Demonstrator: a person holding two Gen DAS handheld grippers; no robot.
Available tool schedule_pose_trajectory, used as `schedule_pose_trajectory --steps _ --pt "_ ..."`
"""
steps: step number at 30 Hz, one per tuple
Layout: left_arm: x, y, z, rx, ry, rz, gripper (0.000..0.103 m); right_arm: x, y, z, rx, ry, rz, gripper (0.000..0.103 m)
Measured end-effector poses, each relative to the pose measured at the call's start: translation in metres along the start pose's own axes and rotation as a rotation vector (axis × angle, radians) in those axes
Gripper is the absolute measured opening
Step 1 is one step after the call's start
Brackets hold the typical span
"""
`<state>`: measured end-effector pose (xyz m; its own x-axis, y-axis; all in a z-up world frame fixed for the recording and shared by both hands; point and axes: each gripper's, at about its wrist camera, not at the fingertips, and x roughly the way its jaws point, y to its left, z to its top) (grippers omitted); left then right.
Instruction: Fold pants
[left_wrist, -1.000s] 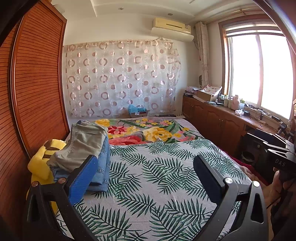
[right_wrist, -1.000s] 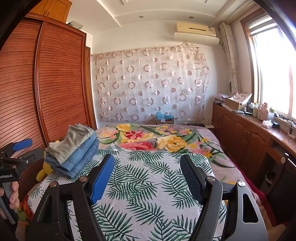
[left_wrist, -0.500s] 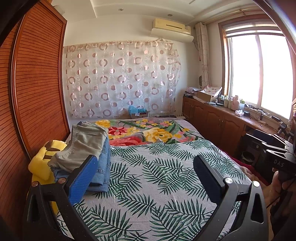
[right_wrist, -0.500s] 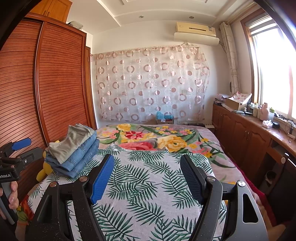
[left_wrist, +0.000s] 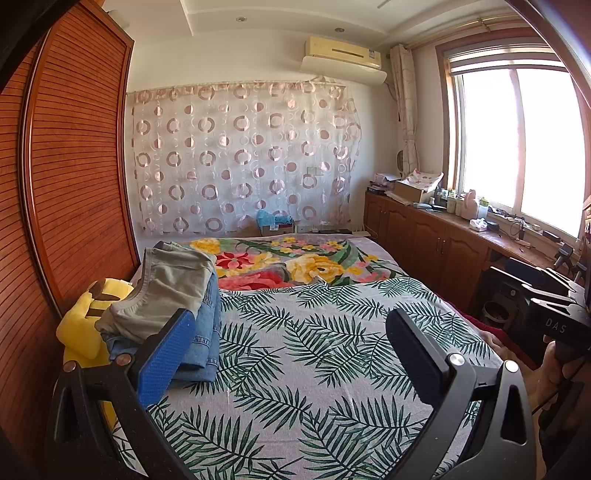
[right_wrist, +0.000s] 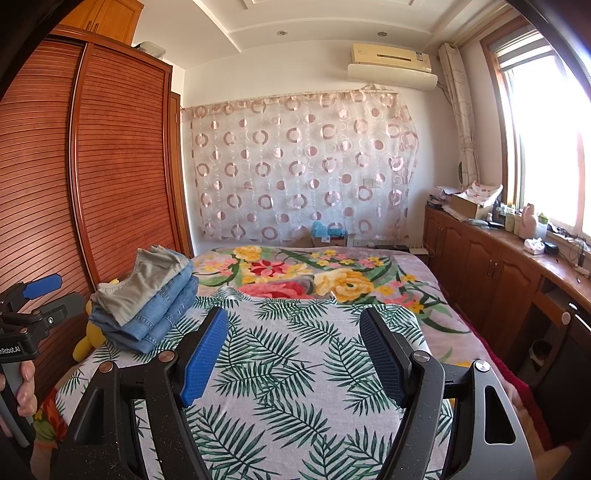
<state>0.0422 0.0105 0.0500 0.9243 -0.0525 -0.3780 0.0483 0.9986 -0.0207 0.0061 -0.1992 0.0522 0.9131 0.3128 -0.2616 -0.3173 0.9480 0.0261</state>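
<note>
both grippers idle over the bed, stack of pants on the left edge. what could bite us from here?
1. The folded stack sits at the bed's left edge, partly over a yellow plush toy; a sideways pull could tip it off.
2. Its grey top pair lies skewed, so lifting one may drag the jeans below.
3. The left gripper and right gripper are both open and empty, close together; they could collide on the reach.

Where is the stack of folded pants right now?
In both views the stack of folded pants sits at the bed's left edge, beside the wardrobe.
</note>
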Motion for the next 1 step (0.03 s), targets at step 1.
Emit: schedule_pose_trajectory --steps 1 --pt "0.0000 0.0000 -0.0001 0.000 0.000 0.000 0.103 0.0000 0.0005 -0.0004 0.000 0.001 0.000 0.076"
